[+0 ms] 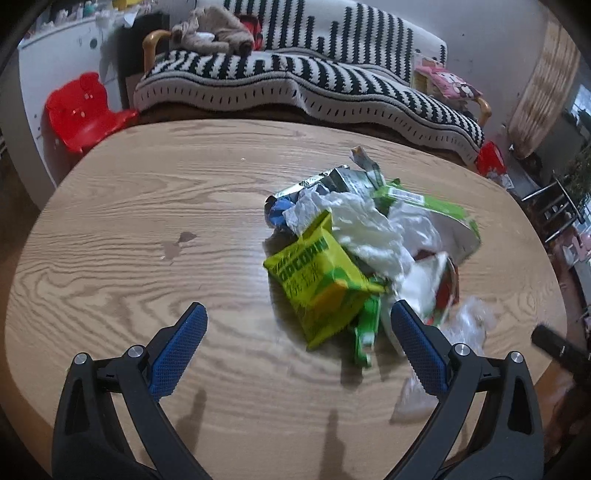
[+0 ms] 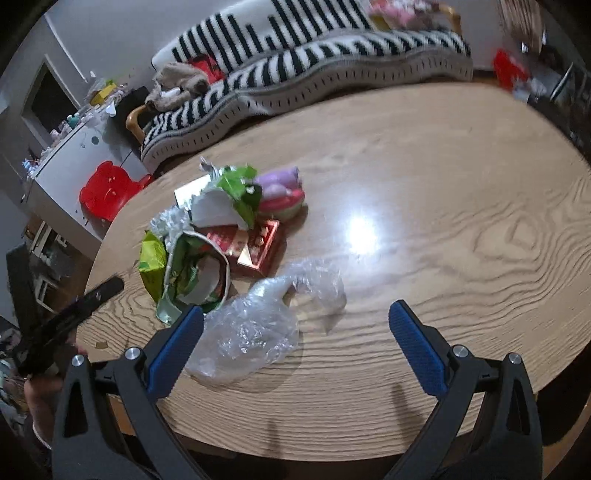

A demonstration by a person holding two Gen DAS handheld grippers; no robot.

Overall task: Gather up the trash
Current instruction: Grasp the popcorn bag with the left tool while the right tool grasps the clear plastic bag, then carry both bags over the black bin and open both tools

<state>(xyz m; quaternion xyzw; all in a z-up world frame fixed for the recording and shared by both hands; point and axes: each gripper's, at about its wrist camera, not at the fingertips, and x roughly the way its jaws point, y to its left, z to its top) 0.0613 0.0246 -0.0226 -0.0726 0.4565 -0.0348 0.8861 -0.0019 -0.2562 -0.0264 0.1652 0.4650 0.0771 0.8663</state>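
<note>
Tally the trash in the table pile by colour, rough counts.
Yellow-green popcorn bag: 1
Other green wrappers: at least 2
White crumpled tissue: 1
Clear plastic bag: 1
Red box: 1
Pink-purple pack: 1
Total: about 7, overlaps hide some.

Striped blanket (image 1: 314, 81) over sofa behind wooden table (image 1: 147, 206). Plush toy (image 1: 212, 35) on sofa. Red chair (image 1: 83, 110) beside it.

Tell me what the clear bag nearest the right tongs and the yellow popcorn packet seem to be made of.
Clear bag: thin see-through plastic film, by the look; crinkled, glossy, table grain showing through. Popcorn packet: probably printed plastic or foil-lined film; smooth, slightly shiny, creased rather than torn. Its lining isn't visible, so I can't be sure.
</note>
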